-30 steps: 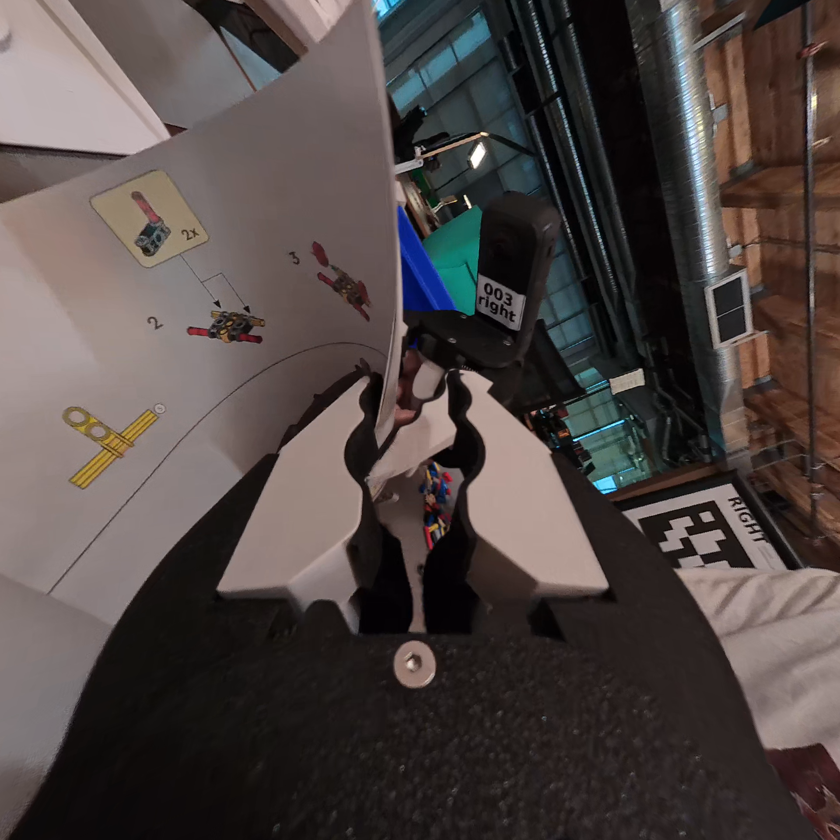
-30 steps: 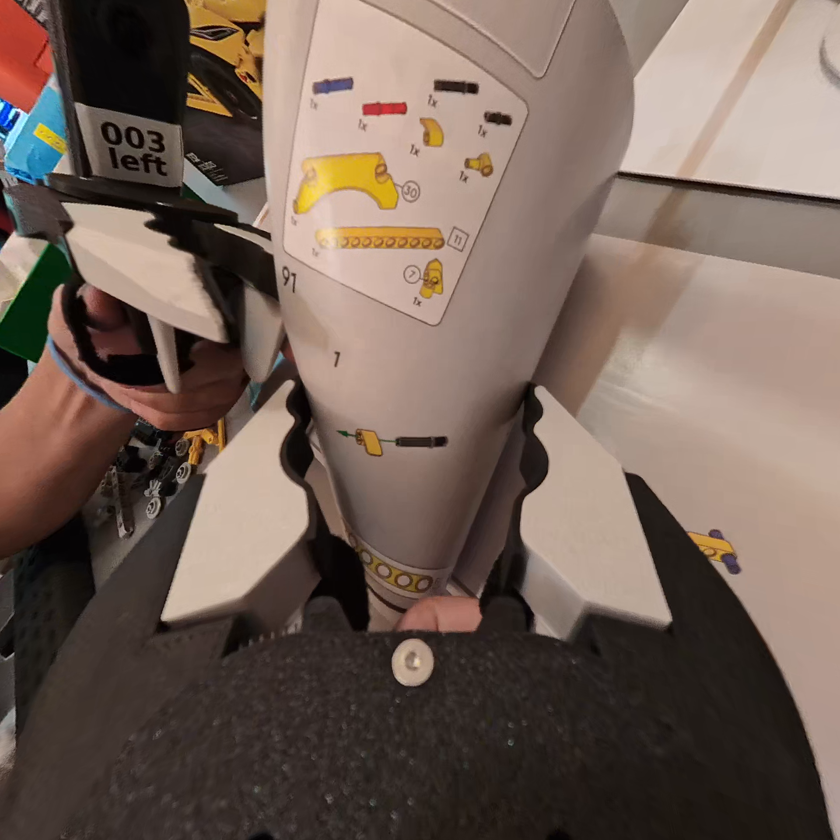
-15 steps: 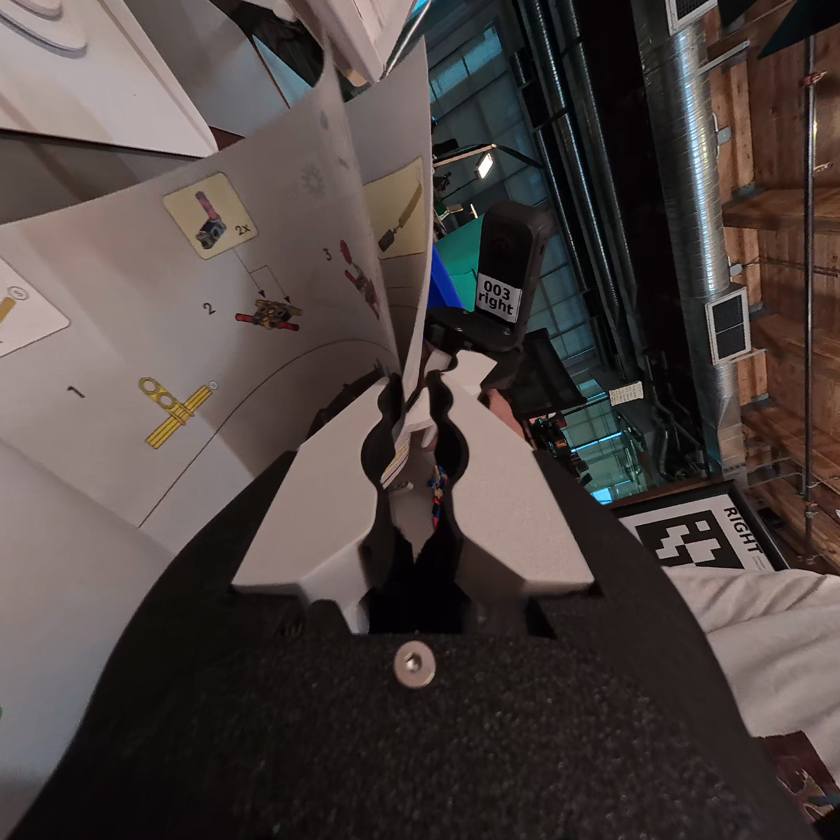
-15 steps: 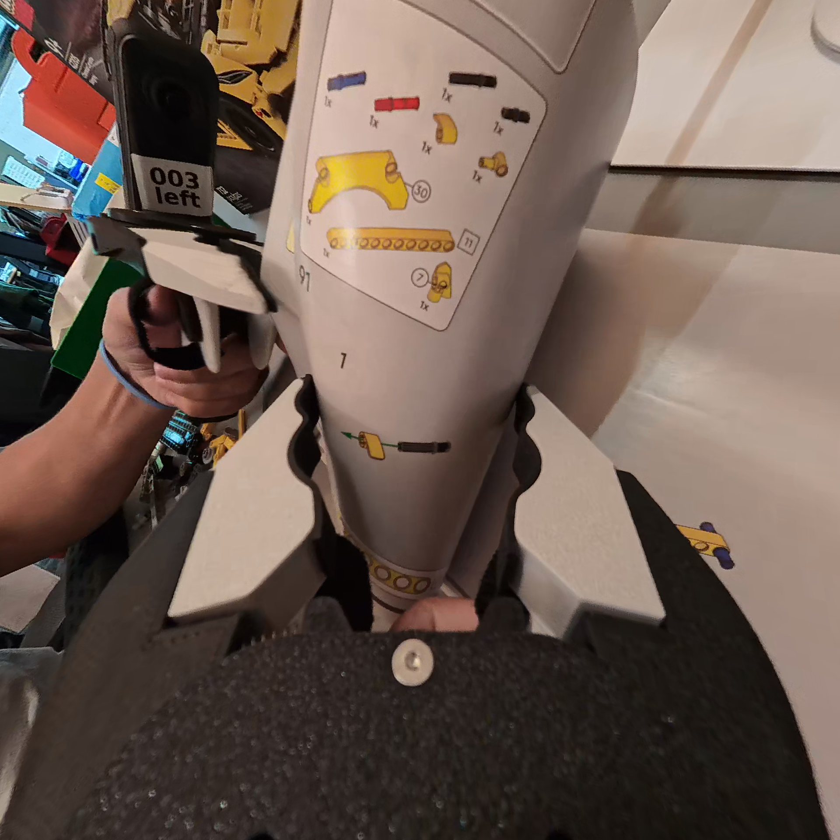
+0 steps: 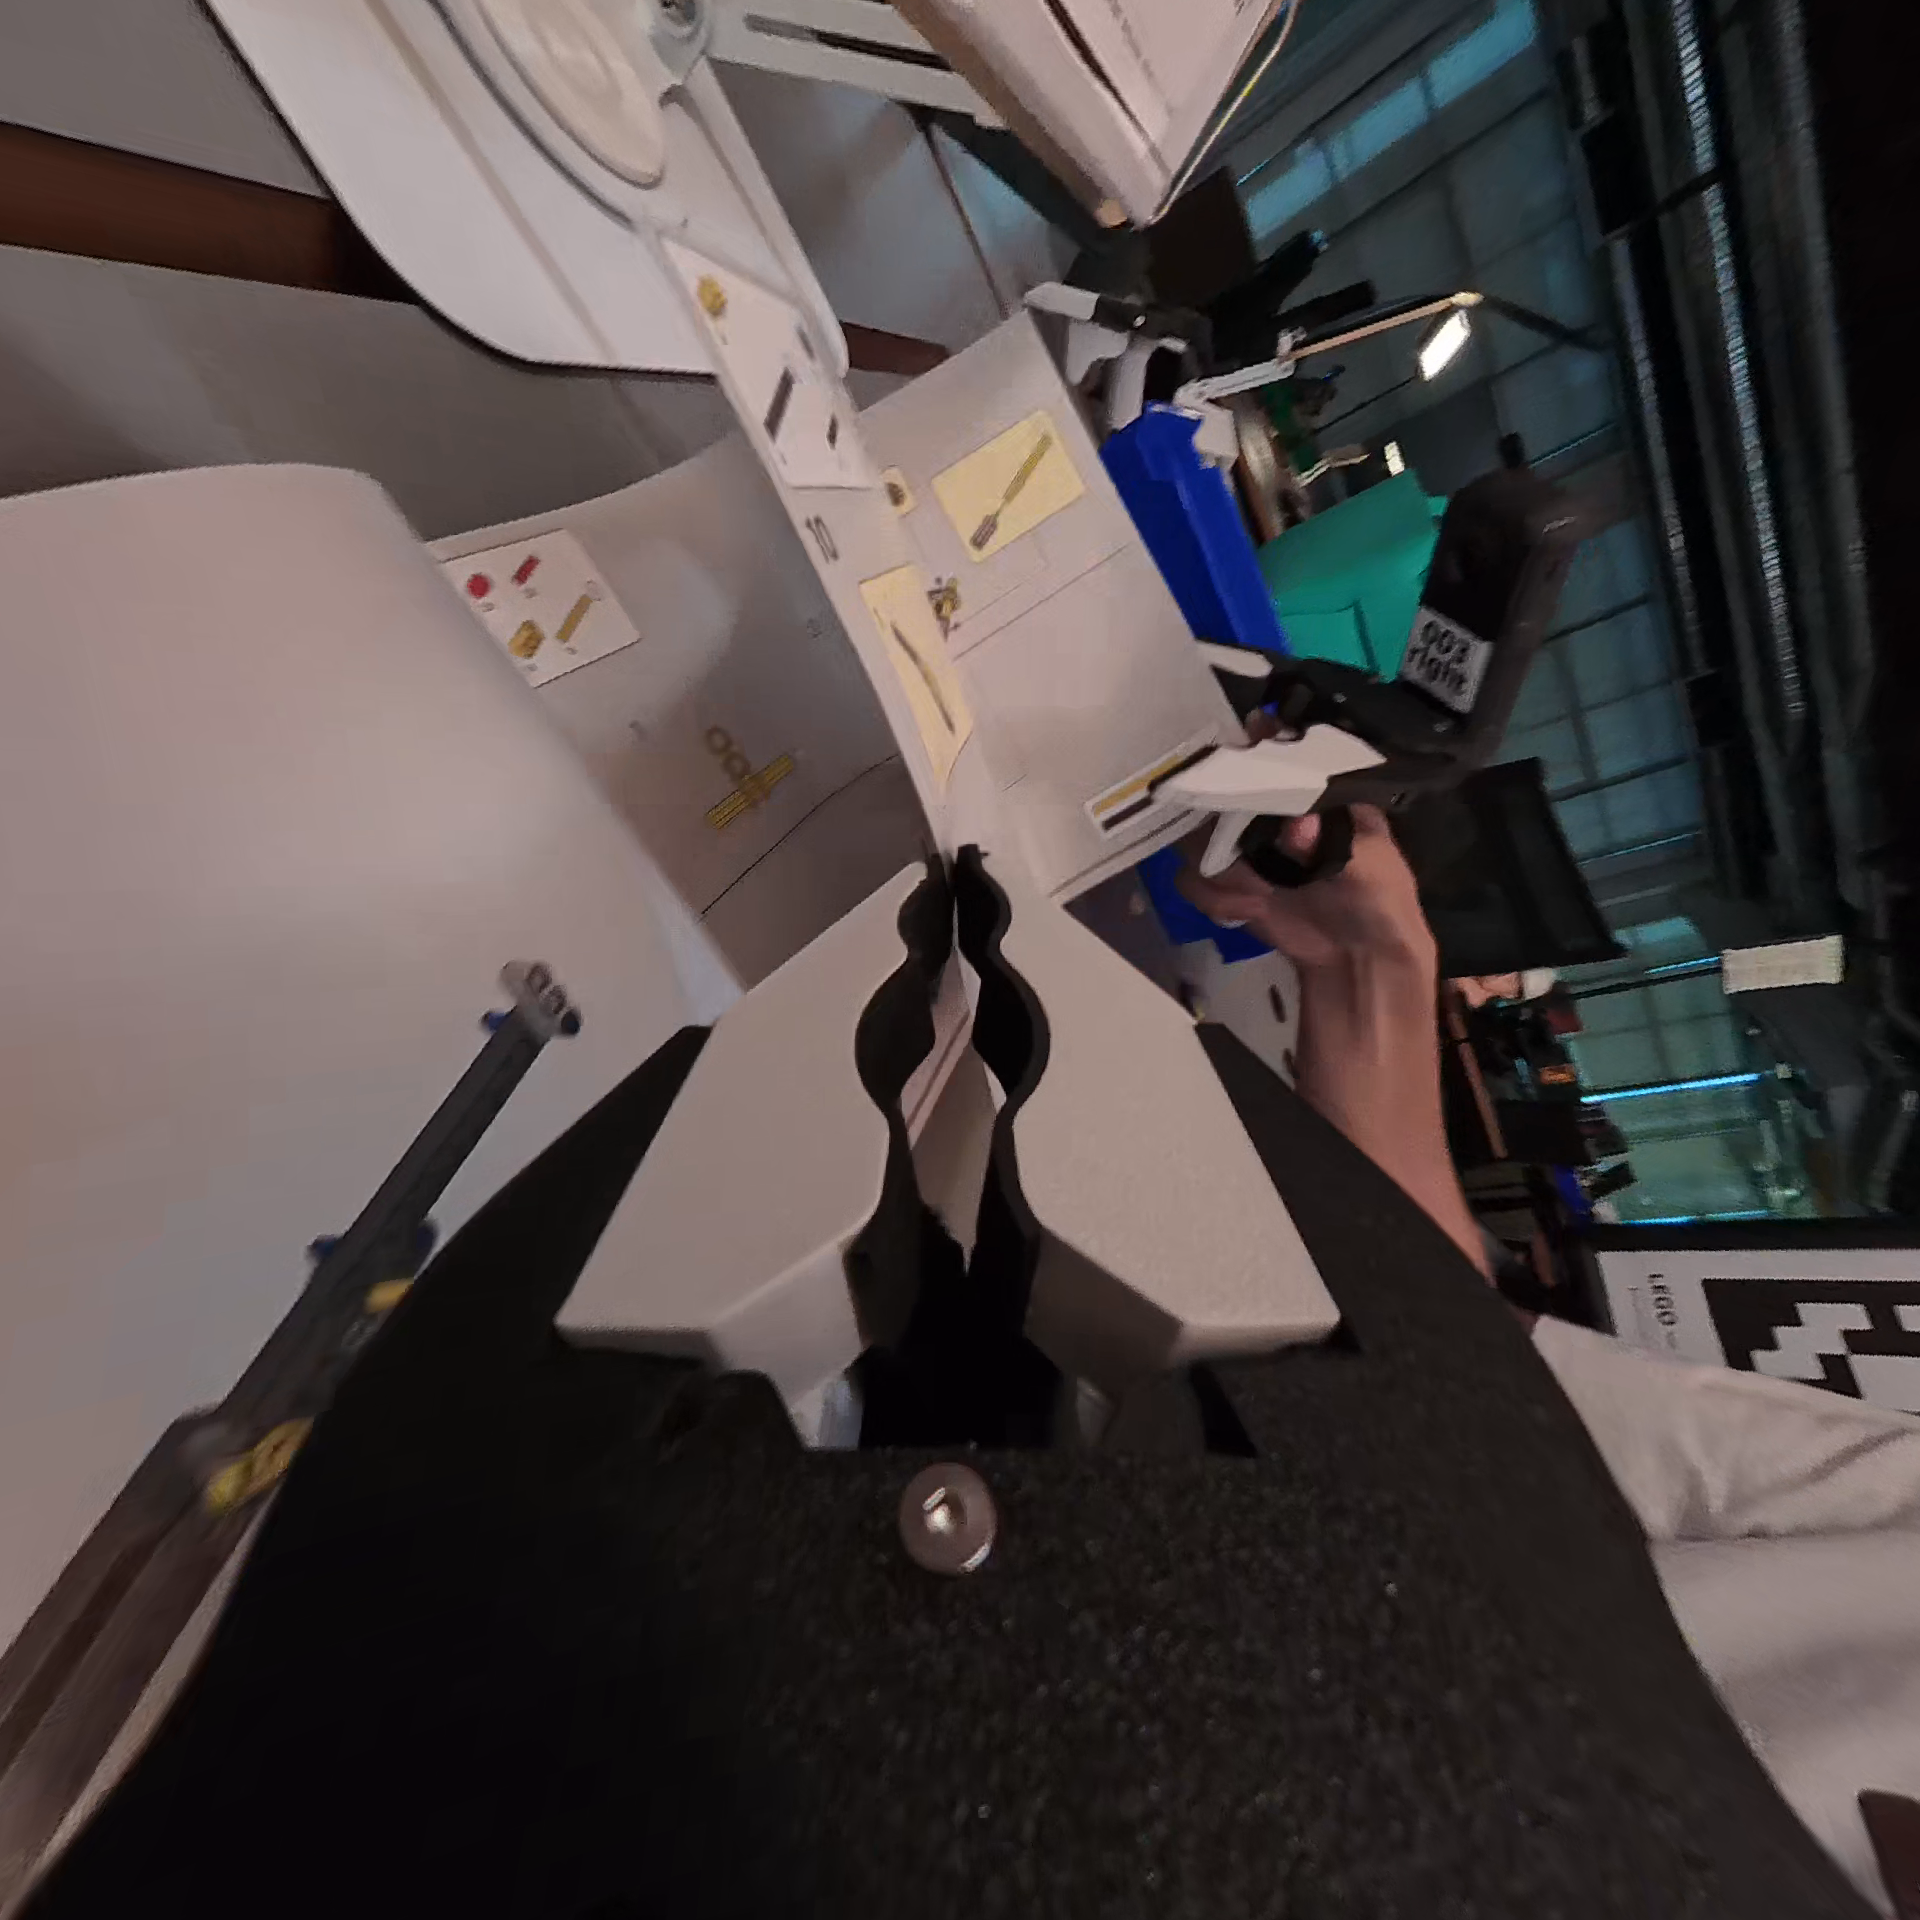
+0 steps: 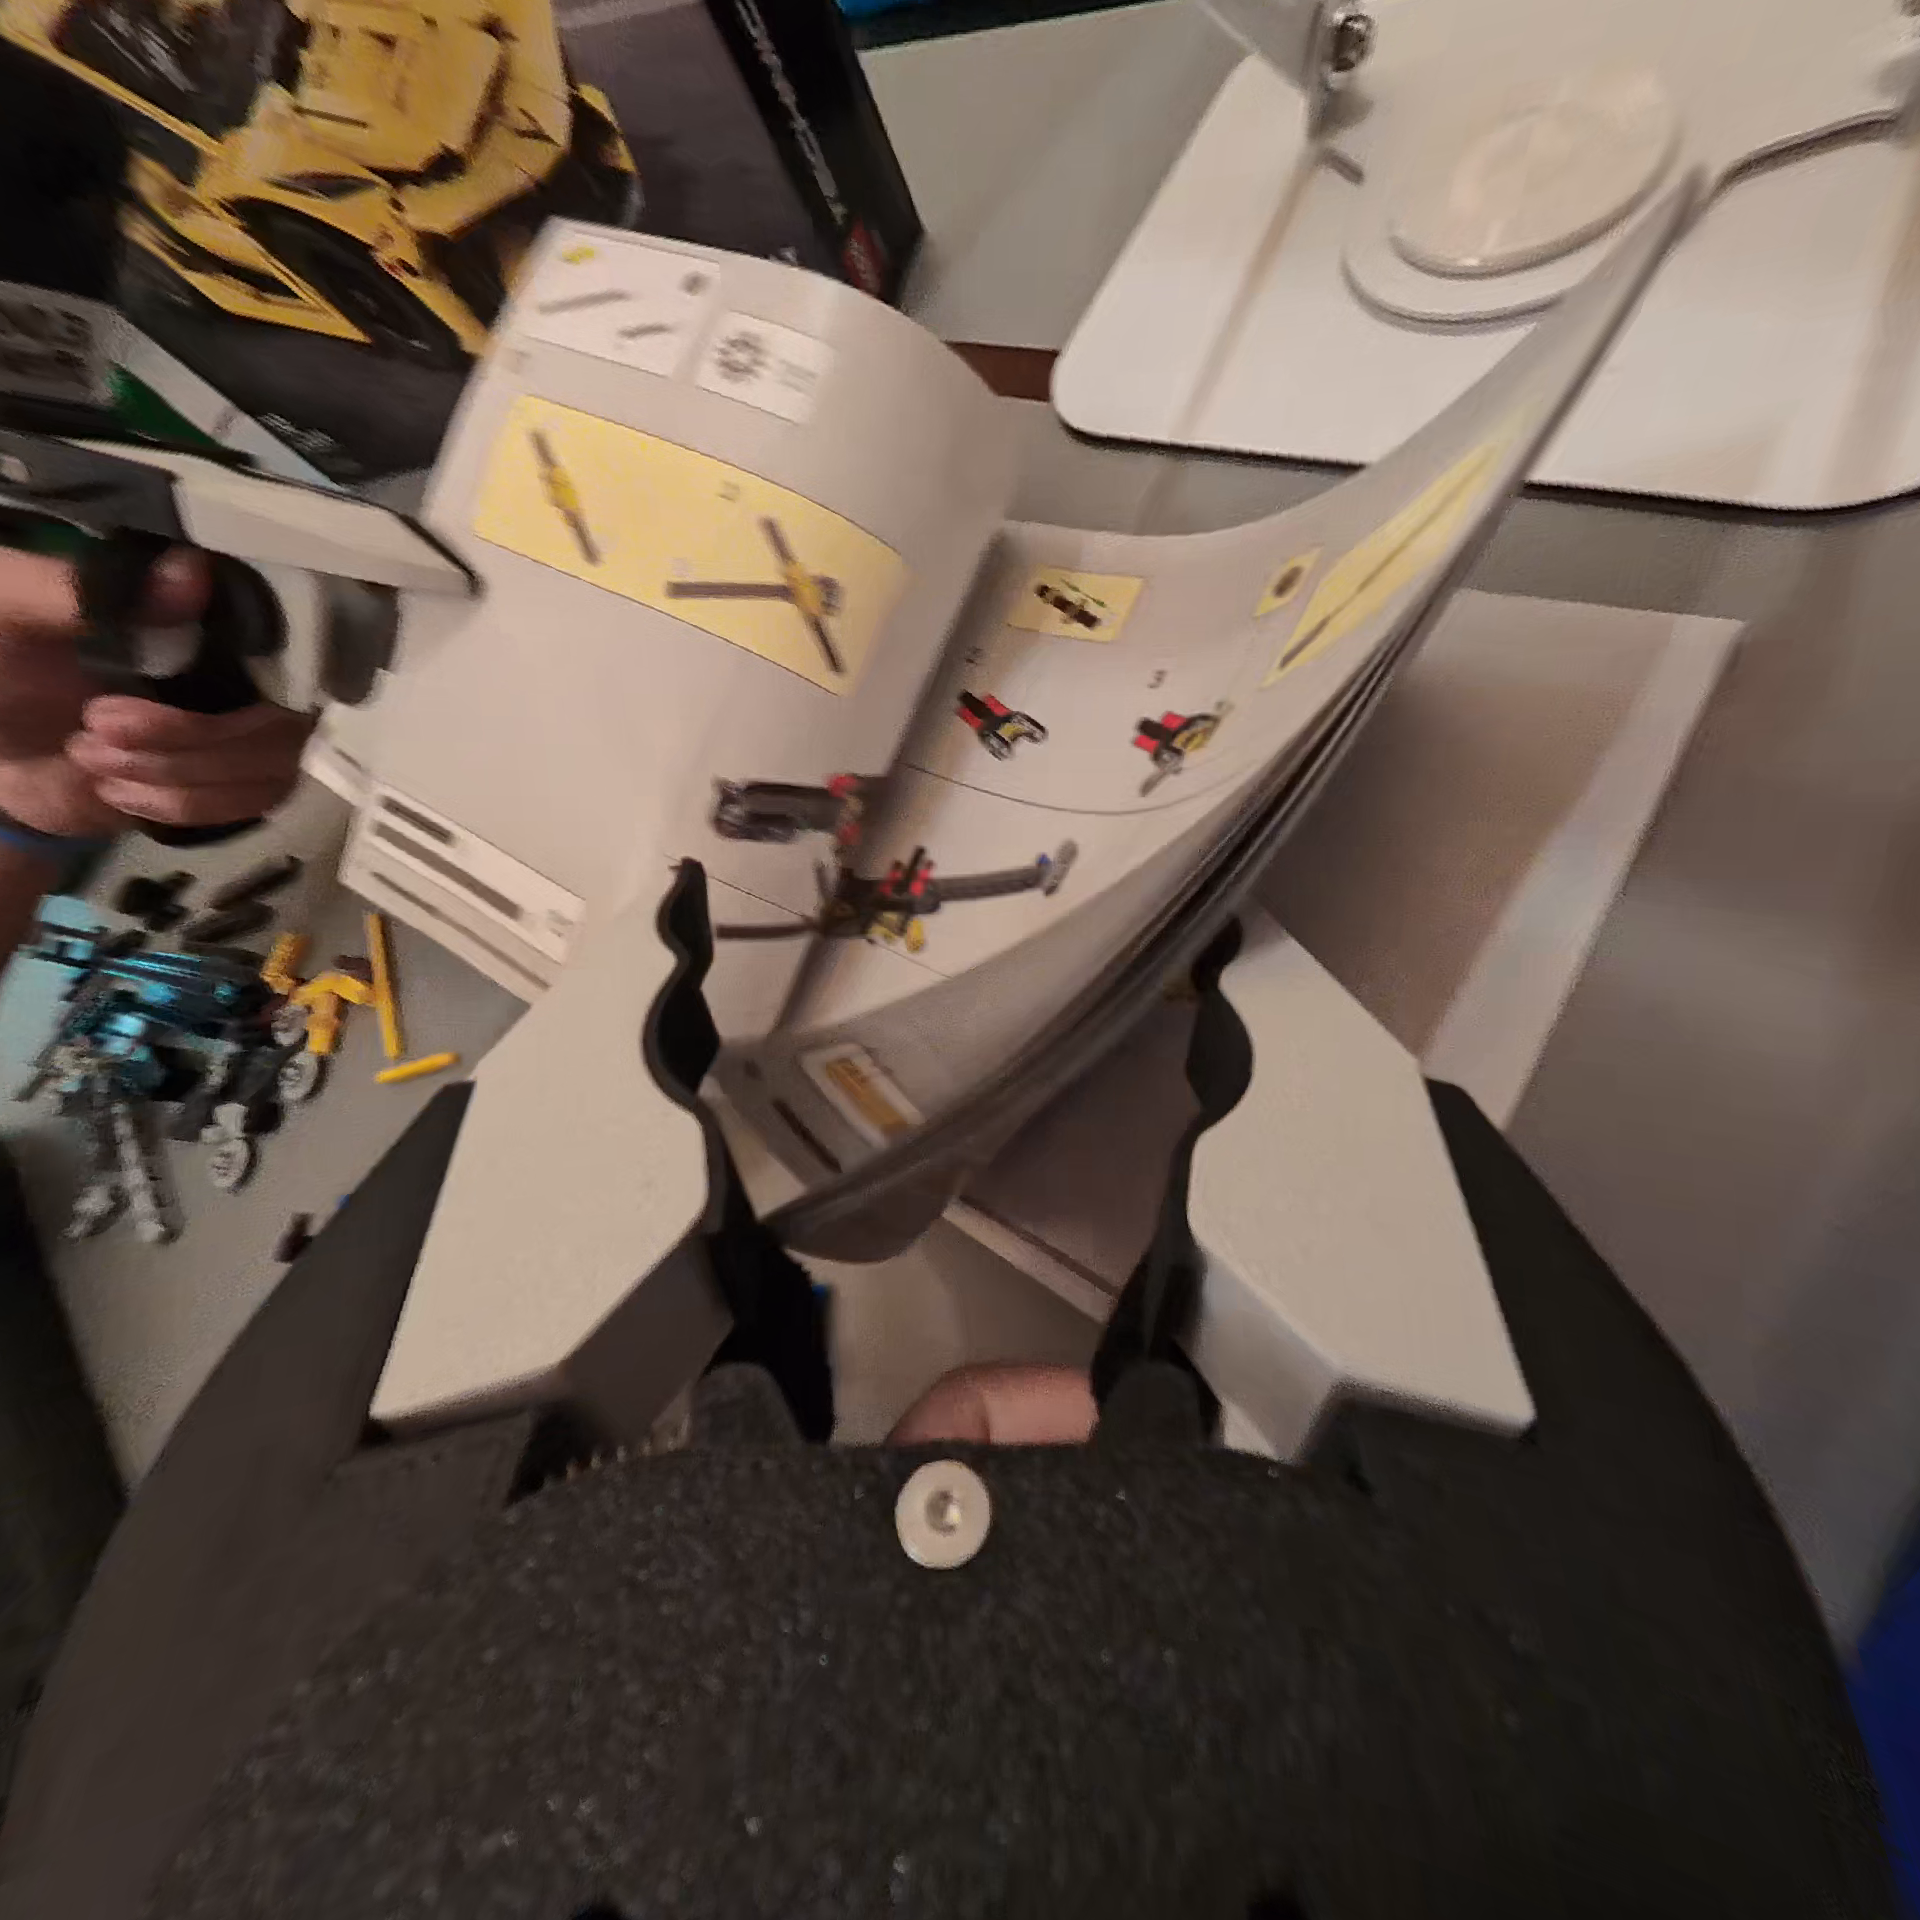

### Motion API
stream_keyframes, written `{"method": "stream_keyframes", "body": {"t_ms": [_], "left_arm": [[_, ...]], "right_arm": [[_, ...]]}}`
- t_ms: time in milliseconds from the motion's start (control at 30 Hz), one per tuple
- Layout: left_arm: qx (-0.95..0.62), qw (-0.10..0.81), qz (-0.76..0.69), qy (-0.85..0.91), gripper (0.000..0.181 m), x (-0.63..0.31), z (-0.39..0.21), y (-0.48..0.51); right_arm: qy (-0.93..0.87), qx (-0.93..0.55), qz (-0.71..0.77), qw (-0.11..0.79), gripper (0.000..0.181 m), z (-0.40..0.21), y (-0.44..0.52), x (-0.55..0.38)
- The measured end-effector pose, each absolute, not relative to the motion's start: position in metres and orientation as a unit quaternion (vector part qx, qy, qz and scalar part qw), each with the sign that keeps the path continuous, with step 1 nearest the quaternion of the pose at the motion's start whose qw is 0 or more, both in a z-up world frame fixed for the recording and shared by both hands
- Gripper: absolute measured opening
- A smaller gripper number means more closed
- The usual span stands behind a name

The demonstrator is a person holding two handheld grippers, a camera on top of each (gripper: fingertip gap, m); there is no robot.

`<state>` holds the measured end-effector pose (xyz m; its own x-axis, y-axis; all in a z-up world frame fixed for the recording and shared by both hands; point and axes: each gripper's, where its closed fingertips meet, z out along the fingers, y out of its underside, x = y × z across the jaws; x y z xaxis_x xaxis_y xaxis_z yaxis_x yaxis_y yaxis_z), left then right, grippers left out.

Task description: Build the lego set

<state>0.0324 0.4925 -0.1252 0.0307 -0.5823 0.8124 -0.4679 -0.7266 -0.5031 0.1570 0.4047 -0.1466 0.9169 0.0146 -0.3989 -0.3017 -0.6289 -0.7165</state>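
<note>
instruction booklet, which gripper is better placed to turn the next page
Left. The left gripper is already pinched shut on a page edge of the instruction booklet, while the right gripper is open, only propping the lifted pages.

In your right wrist view, the open instruction booklet (image 6: 727,665) lies ahead on the table (image 6: 1621,831), and its lifted pages pass between the fingers of your right gripper (image 6: 951,1049). The loose lego parts (image 6: 197,1029) lie left of it. The lego box (image 6: 343,187) stands behind, and the white stand base (image 6: 1558,312) lies behind at right.
</note>
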Motion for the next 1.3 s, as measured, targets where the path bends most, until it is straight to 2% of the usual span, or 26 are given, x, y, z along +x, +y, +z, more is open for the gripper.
{"method": "stream_keyframes", "body": {"t_ms": [67, 200, 267, 333, 433, 500, 700, 800, 833, 900, 967, 1167, 1300], "left_arm": [[-0.725, 0.054, -0.565, 0.390, 0.000, 0.012, -0.128, 0.498], [-0.757, 0.070, -0.509, 0.403, 0.000, -0.042, -0.135, 0.525], [-0.777, 0.078, -0.479, 0.400, 0.000, -0.071, -0.140, 0.543], [-0.801, 0.101, -0.435, 0.399, 0.000, -0.097, -0.147, 0.564], [-0.823, 0.121, -0.373, 0.411, 0.000, -0.128, -0.156, 0.585], [-0.833, 0.136, -0.331, 0.421, 0.000, -0.143, -0.164, 0.596], [-0.847, 0.175, -0.204, 0.459, 0.000, -0.173, -0.191, 0.612], [-0.848, 0.178, -0.165, 0.471, 0.000, -0.176, -0.200, 0.611], [-0.846, 0.181, -0.158, 0.475, 0.000, -0.176, -0.201, 0.610], [-0.843, 0.186, -0.147, 0.482, 0.000, -0.174, -0.201, 0.609], [-0.842, 0.186, -0.134, 0.488, 0.000, -0.175, -0.201, 0.610], [-0.847, 0.172, -0.132, 0.485, 0.000, -0.175, -0.202, 0.609], [-0.855, 0.176, -0.117, 0.473, 0.002, -0.180, -0.202, 0.614]], "right_arm": [[0.089, -0.899, 0.133, 0.407, 0.091, -0.154, 0.395, 0.173], [0.058, -0.938, -0.113, 0.322, 0.087, -0.158, 0.370, 0.211], [0.027, -0.936, -0.205, 0.285, 0.080, -0.148, 0.367, 0.208], [-0.024, -0.930, -0.226, 0.289, 0.063, -0.147, 0.382, 0.184], [-0.080, -0.937, -0.156, 0.303, 0.017, -0.178, 0.409, 0.140], [-0.082, -0.951, -0.125, 0.271, 0.000, -0.205, 0.411, 0.135], [-0.038, -0.953, -0.113, 0.279, 0.000, -0.208, 0.399, 0.155], [-0.044, -0.956, -0.136, 0.255, 0.000, -0.205, 0.399, 0.155], [-0.065, -0.948, -0.141, 0.278, 0.000, -0.194, 0.406, 0.144], [-0.138, -0.920, -0.037, 0.366, 0.000, -0.166, 0.428, 0.075], [-0.213, -0.892, 0.014, 0.398, 0.000, -0.155, 0.438, 0.024], [-0.255, -0.900, 0.048, 0.350, 0.000, -0.195, 0.456, -0.007], [-0.254, -0.901, 0.048, 0.349, 0.000, -0.200, 0.456, -0.009]]}}
